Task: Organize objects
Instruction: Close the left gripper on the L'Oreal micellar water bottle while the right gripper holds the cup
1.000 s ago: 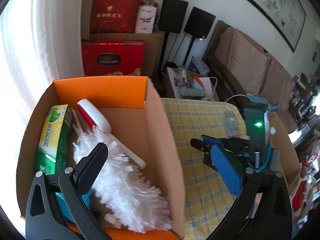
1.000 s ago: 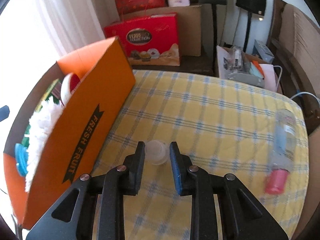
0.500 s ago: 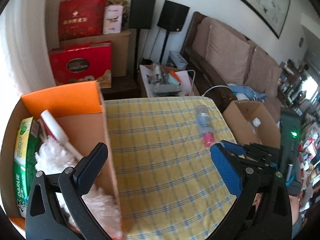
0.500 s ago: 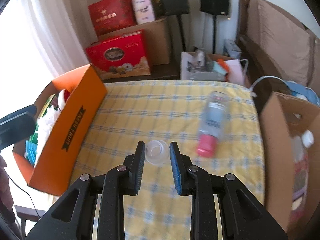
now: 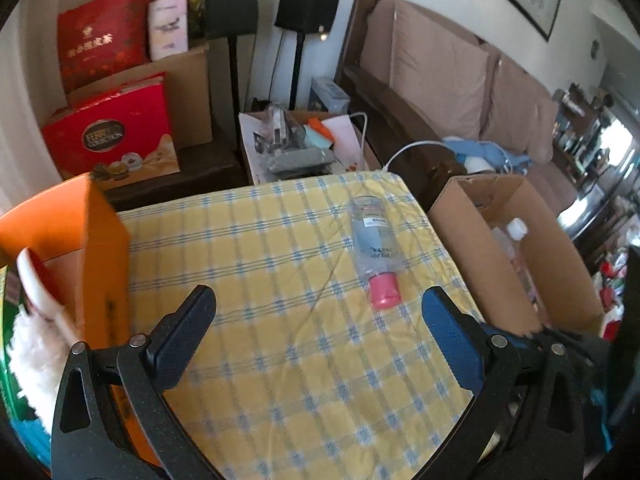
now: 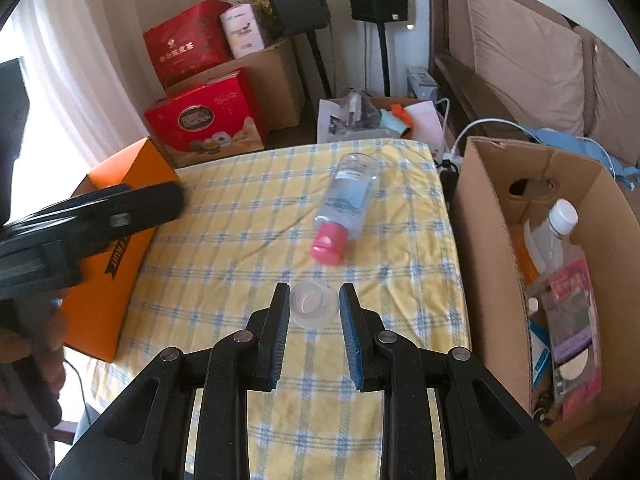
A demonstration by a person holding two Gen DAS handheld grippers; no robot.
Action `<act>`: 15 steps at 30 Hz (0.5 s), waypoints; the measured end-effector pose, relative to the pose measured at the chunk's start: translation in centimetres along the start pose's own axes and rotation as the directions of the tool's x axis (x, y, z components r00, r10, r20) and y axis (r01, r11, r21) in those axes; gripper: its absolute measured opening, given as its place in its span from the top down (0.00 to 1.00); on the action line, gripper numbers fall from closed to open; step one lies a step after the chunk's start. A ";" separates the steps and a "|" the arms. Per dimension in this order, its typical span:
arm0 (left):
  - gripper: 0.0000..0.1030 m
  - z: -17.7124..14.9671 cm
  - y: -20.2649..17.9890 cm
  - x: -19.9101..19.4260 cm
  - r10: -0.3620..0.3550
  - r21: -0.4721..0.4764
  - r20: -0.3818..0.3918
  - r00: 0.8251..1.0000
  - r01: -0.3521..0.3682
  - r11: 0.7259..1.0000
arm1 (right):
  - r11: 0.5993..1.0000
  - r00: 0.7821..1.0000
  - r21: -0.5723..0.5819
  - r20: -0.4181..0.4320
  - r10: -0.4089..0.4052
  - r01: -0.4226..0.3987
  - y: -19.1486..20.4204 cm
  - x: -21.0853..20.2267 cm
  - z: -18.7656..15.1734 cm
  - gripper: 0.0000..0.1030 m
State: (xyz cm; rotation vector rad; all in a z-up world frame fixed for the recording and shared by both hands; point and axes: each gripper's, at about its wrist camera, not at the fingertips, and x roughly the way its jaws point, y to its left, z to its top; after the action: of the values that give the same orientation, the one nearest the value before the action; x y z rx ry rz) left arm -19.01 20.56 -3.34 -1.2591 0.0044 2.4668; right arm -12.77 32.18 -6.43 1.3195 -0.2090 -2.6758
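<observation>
Red gift box (image 5: 114, 140) far left behind table: oval badge reads "FERRERO COLLECTION", clearest in left wrist view. Red bag (image 5: 102, 54) above it, on a brown carton: gold Chinese characters, too small to read. Orange box (image 6: 116, 240) left on table: black ribbon banner, only "FRUIT" shows, rest hidden behind the left gripper. Clear bottle (image 5: 372, 248) lying on the checked cloth: label print illegible. Pink-white pack (image 6: 242, 30) far: text unreadable.

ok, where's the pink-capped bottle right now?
The bottle lies on its side on the yellow checked table, toward its right, cap toward the cameras, between the orange box and the cardboard box.
</observation>
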 end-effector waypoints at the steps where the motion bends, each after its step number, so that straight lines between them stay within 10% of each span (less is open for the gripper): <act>1: 0.00 0.2 -0.3 0.7 0.000 -0.001 -0.006 1.000 0.000 1.000 | 1.000 1.000 0.003 0.001 0.001 -0.001 -0.1 0.0 -0.1 0.76; 15: 0.06 3.1 -4.8 10.1 0.019 0.078 -0.087 0.996 -0.012 0.997 | 0.999 0.999 0.039 -0.003 0.032 -0.032 -1.6 1.3 -1.0 0.76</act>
State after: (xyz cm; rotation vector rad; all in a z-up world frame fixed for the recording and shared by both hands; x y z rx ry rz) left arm -25.19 28.82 -8.59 -1.3383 0.1314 2.3979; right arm -12.83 33.44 -8.34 1.3201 -0.2804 -2.6556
